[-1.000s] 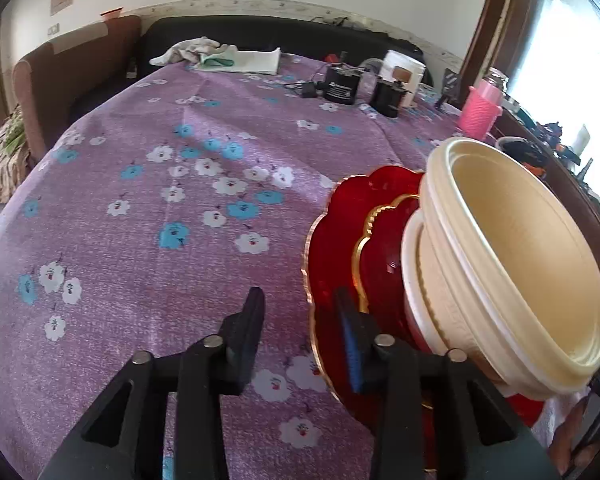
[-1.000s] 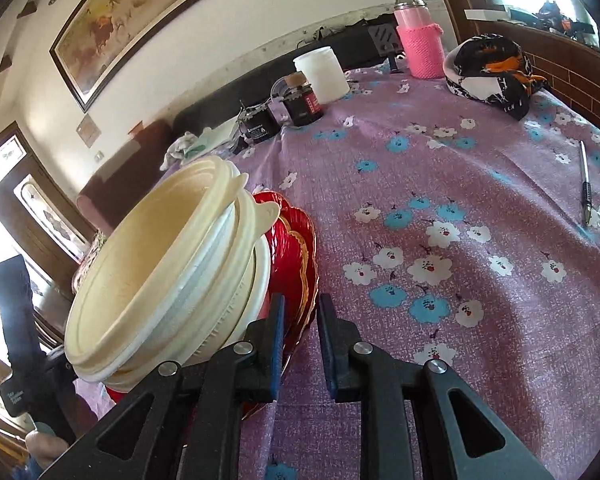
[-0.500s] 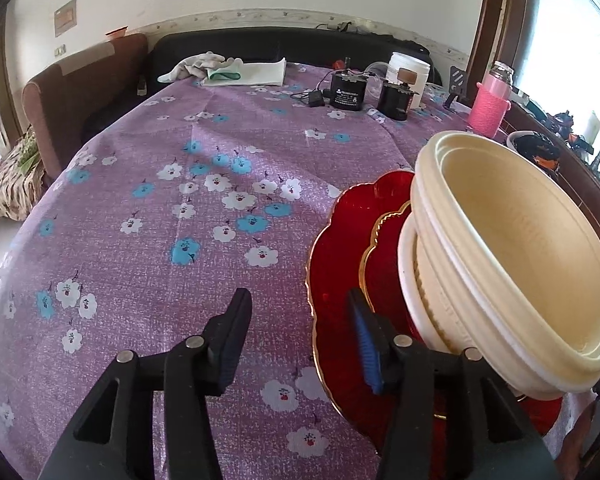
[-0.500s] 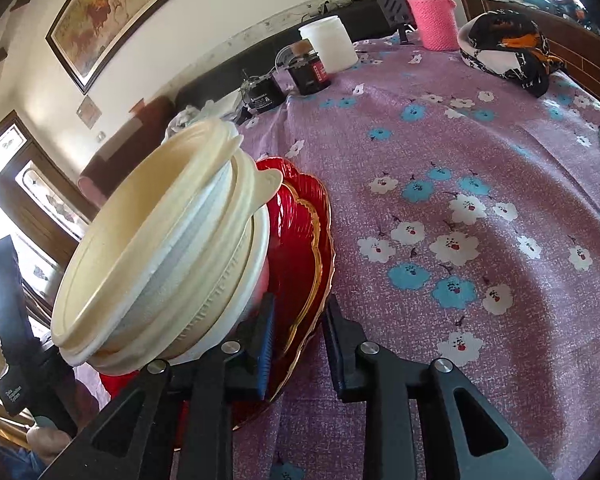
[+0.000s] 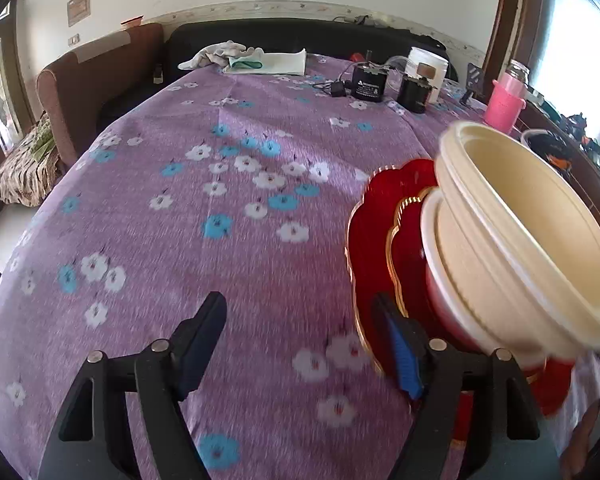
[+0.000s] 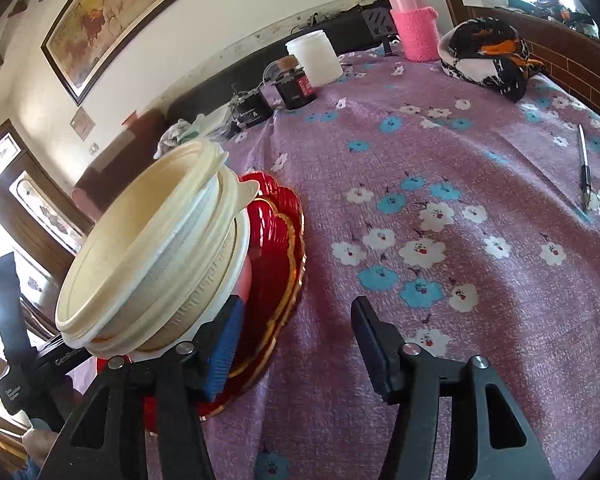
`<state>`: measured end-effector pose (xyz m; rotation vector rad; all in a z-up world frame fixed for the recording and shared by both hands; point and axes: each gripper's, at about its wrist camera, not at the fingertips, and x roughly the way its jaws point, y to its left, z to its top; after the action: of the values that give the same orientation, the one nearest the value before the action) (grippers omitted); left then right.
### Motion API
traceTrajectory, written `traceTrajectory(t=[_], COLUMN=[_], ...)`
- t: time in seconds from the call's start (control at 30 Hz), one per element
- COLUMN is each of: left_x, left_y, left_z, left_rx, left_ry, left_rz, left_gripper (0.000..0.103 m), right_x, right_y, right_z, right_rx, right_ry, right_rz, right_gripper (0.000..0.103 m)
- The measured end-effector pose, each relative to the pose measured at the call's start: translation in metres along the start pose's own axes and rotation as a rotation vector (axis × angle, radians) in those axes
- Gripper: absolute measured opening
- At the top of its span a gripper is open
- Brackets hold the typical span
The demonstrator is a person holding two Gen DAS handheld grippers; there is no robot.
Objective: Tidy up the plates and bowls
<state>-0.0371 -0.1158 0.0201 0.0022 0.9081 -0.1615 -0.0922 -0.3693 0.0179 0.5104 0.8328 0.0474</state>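
A stack of cream bowls (image 5: 532, 236) (image 6: 156, 252) sits on red gold-rimmed plates (image 5: 380, 240) (image 6: 276, 264) at the near edge of the purple flowered table (image 5: 220, 184) (image 6: 460, 168). My left gripper (image 5: 300, 340) is open, its right finger beside the plates' left rim. My right gripper (image 6: 296, 340) is open, its left finger against the plates' right rim, the right finger over bare cloth. Neither holds anything.
At the far side stand a white jar (image 6: 314, 62), two black jars (image 6: 294, 88), a pink bottle (image 6: 414, 28) and folded cloths (image 5: 252, 60). A black-and-white bag (image 6: 488, 56) and a pen (image 6: 584, 168) lie at the right. A brown sofa (image 5: 88, 88) stands behind.
Both grippers have opened wide. The right gripper was nearly shut at the plates' rim and has let go; the stack now rests on the table.
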Motion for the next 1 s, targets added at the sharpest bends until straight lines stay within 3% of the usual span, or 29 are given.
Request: traceTrajectory(t=[0.2,0.27,0.57,0.73,0.87,1.0], left_x=[-0.029,-0.038,-0.067,-0.085,-0.087,-0.090], left_y=[-0.003,-0.002,-0.005,-0.011,-0.014,-0.014], left_z=[-0.018,-0.022,-0.051,-0.060,-0.060,-0.053], left_rx=[0.052,0.051,0.090,0.133,0.140,0.134], left_ry=[-0.043,-0.068,-0.179,-0.298,-0.327,-0.350], left_rz=[-0.008,-0.020,-0.074,-0.055,-0.052,-0.058], left_gripper=[0.088,0.089,0.090,0.097,0.098,0.098], right_x=[-0.030,-0.043,-0.080,-0.089,-0.085,-0.082], right_y=[0.004,0.005,0.018,0.043,0.054,0.058], right_z=[-0.006,-0.014,-0.046,-0.059,-0.063,-0.064], right_rx=[-0.052,-0.073,-0.165,-0.269,-0.281,-0.280], right_ry=[-0.088,-0.115,-0.255,-0.349,-0.344,-0.342], right_rz=[-0.024,-0.040,-0.064,-0.091,-0.059,-0.085], right_gripper=[0.064,0.072,0.074,0.085,0.089,0.089])
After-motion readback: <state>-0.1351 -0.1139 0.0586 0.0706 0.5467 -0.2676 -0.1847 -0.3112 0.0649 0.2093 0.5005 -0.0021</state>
